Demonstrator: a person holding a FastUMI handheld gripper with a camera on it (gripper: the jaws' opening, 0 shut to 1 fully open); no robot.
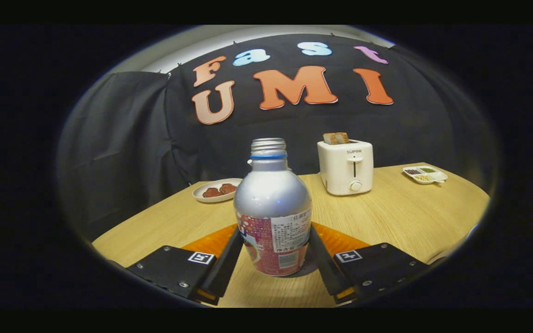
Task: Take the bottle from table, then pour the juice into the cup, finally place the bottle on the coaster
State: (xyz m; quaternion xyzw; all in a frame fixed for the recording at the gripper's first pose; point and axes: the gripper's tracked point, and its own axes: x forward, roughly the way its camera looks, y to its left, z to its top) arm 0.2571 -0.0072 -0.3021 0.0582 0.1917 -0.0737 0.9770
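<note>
A silver bottle (272,194) with a red label and an uncapped threaded neck stands upright on the wooden table (400,217). My gripper (275,233) has one finger against each side of the label, so it is shut on the bottle. The bottle's base rests on the wood between the fingers. A flat orange coaster (340,240) lies just behind the bottle, partly hidden by it and by both fingers. A small pale piece (250,162) peeks out from behind the bottle's shoulder; I cannot tell what it is.
Beyond the bottle to the right, a white toaster (346,167) holds toast in its slot. A white plate (215,189) with brown pieces sits at the far left, and a small divided dish (425,174) at the far right. Black cloth walls the back.
</note>
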